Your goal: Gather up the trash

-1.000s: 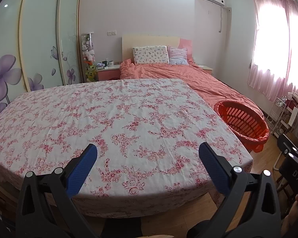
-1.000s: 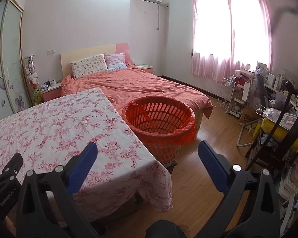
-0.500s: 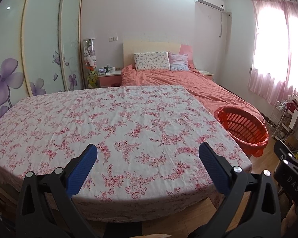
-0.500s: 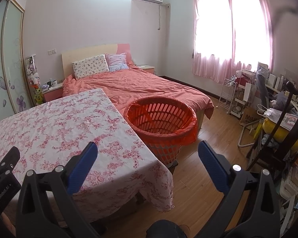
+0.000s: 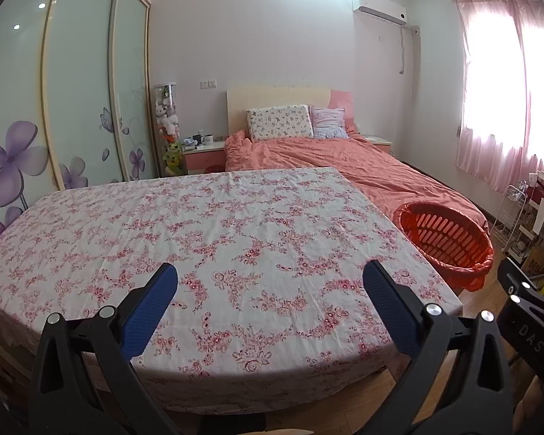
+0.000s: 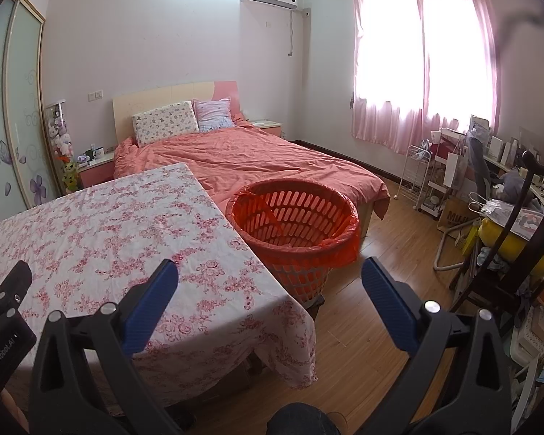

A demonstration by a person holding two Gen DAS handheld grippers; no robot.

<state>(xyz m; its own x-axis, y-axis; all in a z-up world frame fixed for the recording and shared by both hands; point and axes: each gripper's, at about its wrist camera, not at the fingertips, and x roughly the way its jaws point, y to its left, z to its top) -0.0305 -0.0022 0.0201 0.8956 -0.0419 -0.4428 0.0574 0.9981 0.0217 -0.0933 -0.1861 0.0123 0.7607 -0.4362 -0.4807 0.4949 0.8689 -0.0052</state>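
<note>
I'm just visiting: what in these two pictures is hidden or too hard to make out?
- Floor of the orange basket: in the left wrist view its near wall hides the inside; in the right wrist view only the liner shows.
- Under the floral tablecloth: the hanging cloth covers it in both views.
- Small things on the nightstand: too small to name.
- Clutter on the desk: cut off by the right edge.
- Both tongs, left and right, stand open and hold nothing.

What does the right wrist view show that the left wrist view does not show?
Only the right wrist view shows the wooden floor and the cluttered desk. Only the left wrist view shows the whole floral tablecloth and the wide wardrobe doors. Both show the orange basket, the bed, and an open, empty hand-held gripper.
</note>
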